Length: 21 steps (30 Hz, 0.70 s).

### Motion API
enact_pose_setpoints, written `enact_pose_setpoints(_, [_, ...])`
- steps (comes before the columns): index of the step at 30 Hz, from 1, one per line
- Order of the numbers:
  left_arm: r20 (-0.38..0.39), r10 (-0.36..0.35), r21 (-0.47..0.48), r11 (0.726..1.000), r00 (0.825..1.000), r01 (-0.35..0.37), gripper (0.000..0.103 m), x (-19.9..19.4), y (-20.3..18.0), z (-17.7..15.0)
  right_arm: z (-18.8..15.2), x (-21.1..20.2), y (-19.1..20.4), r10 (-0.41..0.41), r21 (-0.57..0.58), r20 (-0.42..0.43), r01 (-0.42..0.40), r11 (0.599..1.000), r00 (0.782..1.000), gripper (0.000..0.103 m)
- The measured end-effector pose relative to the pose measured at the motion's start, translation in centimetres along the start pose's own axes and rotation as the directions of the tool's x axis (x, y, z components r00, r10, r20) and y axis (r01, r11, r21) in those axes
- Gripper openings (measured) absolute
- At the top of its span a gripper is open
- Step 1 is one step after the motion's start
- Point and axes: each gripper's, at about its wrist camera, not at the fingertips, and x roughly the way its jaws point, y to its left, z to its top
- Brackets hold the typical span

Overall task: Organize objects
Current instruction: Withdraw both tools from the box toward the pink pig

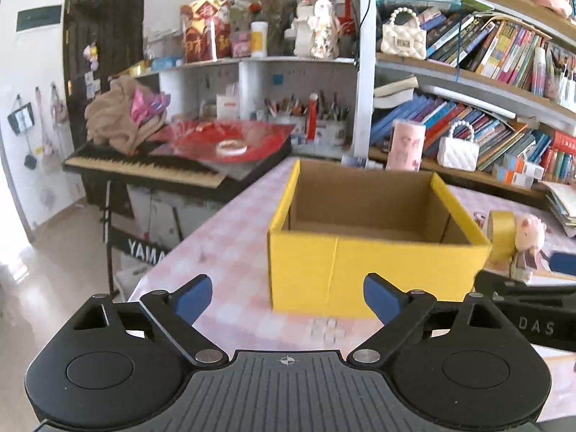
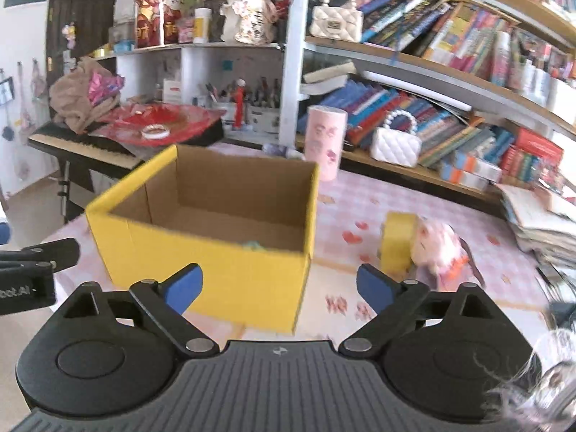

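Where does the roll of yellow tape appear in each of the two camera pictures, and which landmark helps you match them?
Left wrist view: the roll of yellow tape sits at the right edge, just right of the yellow box, against the pink plush toy.
Right wrist view: the roll of yellow tape lies right of centre, right of the yellow box, beside the pink plush toy.
Shared landmark: the yellow box.

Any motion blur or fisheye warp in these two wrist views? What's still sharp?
Left wrist: the yellow box has smeared edges, shelf lines bow from fisheye, and the left gripper is sharp, its fingers apart. Right wrist: blur is heavier on the box, the plush toy and the yellow tape roll are smeared, and the right gripper is crisp and open.
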Motion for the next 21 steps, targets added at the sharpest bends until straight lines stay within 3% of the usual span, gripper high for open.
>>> enact_pose_setpoints(5, [-0.061,-0.005,-0.003,1.000,0.998,0.005,0.094,-1.0,0.6,-2.5,-3.5,-1.6,0.8,-0.023,0.049,-0.080,0.027,0.998,0.996,0.096])
enact_pose_setpoints(11, [-0.114,-0.017,0.016,1.000,0.993,0.018,0.094,-2.0,0.6,-4.5,-5.7,-3.1,0.4,-0.049,0.092,-0.120,0.060,0.994,0.992,0.097])
enact_pose_setpoints(21, [-0.141,-0.126,0.109,0.984,0.982,0.142,0.094,-3.2,-2.2,-5.9,-8.3,-5.8,-1.2,-0.127,0.131,-0.159,0.149,0.980,0.979,0.097])
